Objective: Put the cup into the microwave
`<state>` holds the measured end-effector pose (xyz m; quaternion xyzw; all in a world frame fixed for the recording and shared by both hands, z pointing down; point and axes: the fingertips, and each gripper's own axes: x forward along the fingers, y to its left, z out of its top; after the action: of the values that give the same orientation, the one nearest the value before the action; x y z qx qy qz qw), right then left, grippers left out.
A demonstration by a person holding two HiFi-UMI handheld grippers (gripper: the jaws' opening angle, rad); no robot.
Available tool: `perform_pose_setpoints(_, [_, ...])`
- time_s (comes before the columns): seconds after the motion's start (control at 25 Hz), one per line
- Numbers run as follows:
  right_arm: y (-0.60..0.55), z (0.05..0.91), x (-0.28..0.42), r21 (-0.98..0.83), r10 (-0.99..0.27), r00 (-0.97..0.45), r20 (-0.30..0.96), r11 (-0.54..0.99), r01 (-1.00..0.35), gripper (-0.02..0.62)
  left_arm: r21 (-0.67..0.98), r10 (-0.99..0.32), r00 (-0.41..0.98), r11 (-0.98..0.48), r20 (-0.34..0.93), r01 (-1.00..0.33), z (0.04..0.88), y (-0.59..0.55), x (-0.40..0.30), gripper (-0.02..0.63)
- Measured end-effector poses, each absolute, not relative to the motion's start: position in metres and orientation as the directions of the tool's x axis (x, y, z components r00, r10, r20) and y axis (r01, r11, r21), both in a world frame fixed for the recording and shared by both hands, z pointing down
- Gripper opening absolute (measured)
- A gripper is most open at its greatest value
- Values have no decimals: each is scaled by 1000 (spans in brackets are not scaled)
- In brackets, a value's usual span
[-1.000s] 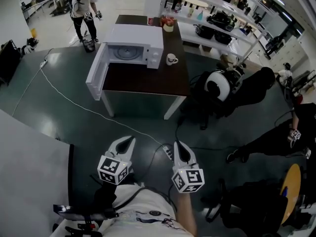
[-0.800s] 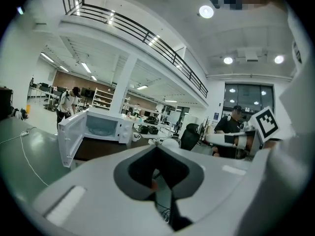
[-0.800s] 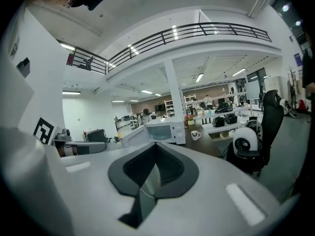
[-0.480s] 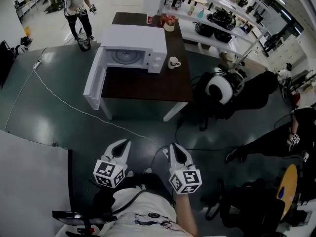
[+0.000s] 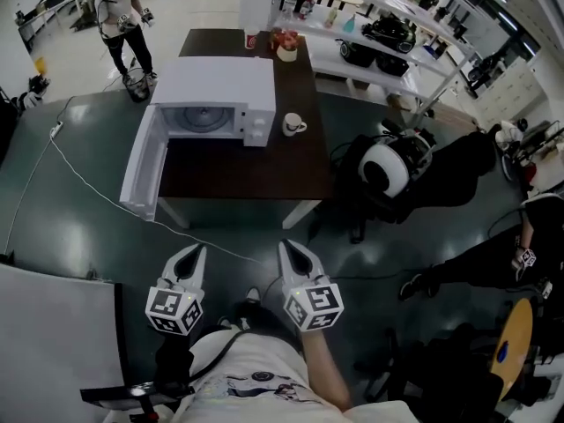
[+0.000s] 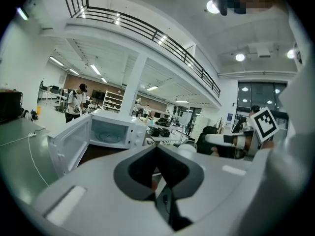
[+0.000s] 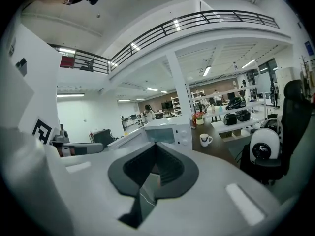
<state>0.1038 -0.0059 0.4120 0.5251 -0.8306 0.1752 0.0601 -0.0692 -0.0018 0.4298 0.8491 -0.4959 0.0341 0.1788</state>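
Nearer the tabletop point(image 5: 251, 167) than a sec ago; cup point(image 5: 292, 124) beside open microwave point(image 5: 214, 85) (its right). L gripper point(image 5: 196, 251), R gripper point(image 5: 287, 246): fingers closed, empty. Dark floor point(image 5: 70, 179), shelves point(image 5: 374, 29) behind.

Open-plan robotics lab or test hall, not a domestic kitchen.

A microwave point(image 5: 211, 95) sits toward the far left corner of a lone dark bench point(image 5: 256, 170) on a dark green floor point(image 5: 53, 227) crossed by a loose white cable point(image 5: 79, 179). White open shelving point(image 5: 388, 25) stocked with appliances runs beyond the bench's right edge. An office chair point(image 5: 388, 170), a railed mezzanine point(image 6: 162, 38) and a person point(image 5: 119, 20) standing past the far left corner are also noted.
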Motion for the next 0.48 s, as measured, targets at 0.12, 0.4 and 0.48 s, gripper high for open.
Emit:
perform_pose_setpoints(0.12, [-32, 405, 113, -220, -849, -462, 257, 414, -883, 2, 239, -851, 479, -430, 215, -871, 419, -29, -58, -2])
perform_pose_setpoints(0.4, [-64, 406, 136, -238, -835, -495, 241, 444, -864, 2, 219, -870, 450, -408, 201, -886, 416, -60, -24, -2])
perform_pose_setpoints(0.48, [-71, 405, 139, -240, -831, -504, 235, 452, -859, 2, 213, -872, 443, -402, 207, -890, 415, -68, -20, -2])
